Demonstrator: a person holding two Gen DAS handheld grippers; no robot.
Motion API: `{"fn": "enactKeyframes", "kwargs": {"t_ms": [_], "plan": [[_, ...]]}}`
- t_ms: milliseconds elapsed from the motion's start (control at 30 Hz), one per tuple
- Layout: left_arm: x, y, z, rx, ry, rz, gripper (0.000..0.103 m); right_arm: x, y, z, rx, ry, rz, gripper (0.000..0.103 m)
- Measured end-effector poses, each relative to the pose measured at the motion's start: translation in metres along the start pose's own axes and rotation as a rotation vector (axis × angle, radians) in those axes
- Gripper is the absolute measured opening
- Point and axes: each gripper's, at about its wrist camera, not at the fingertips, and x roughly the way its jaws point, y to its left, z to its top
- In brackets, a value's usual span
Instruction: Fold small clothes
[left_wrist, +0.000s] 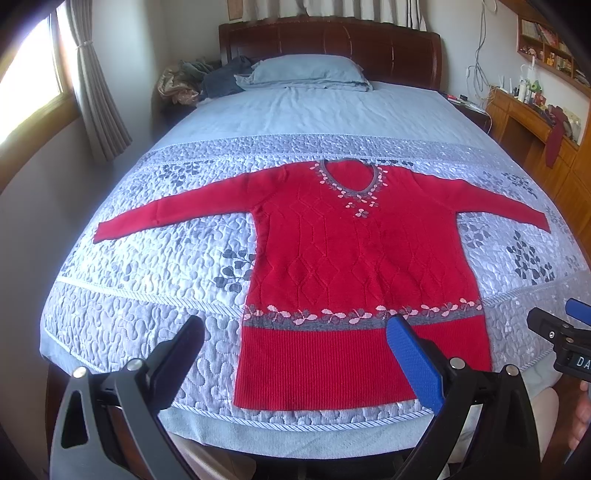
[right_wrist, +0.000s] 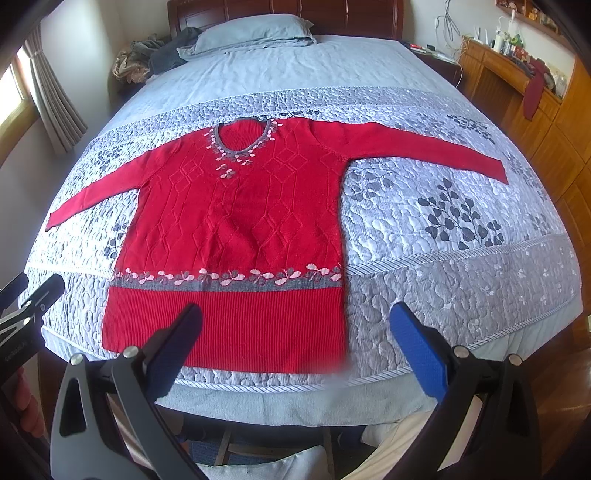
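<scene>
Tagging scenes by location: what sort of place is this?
A home bedroom, most likely: a bed with a dark wooden headboard, a pale blue pillow, and the red knitted sweater spread on a grey quilted bedspread.

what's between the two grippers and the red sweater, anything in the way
Nothing visible. The red sweater lies flat and uncovered on the quilt; the left gripper and right gripper, both open, hang over its hem end with only bare quilt around it.

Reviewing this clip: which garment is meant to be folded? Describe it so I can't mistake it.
On the bed, the quilt covers the near half. The sweater lies flat on it, sleeves spread. It is bright red with a grey flowered band, unlike the dull heap of clothes beside the pillow.
</scene>
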Motion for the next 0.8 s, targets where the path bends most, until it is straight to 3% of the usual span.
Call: {"fn": "enactKeyframes", "kwargs": {"t_ms": [800], "plan": [[0.007, 0.002, 0.001, 0.006, 0.009, 0.005, 0.099, 0.01, -0.002, 0.003, 0.008, 0.013, 0.006, 0.1]]}}
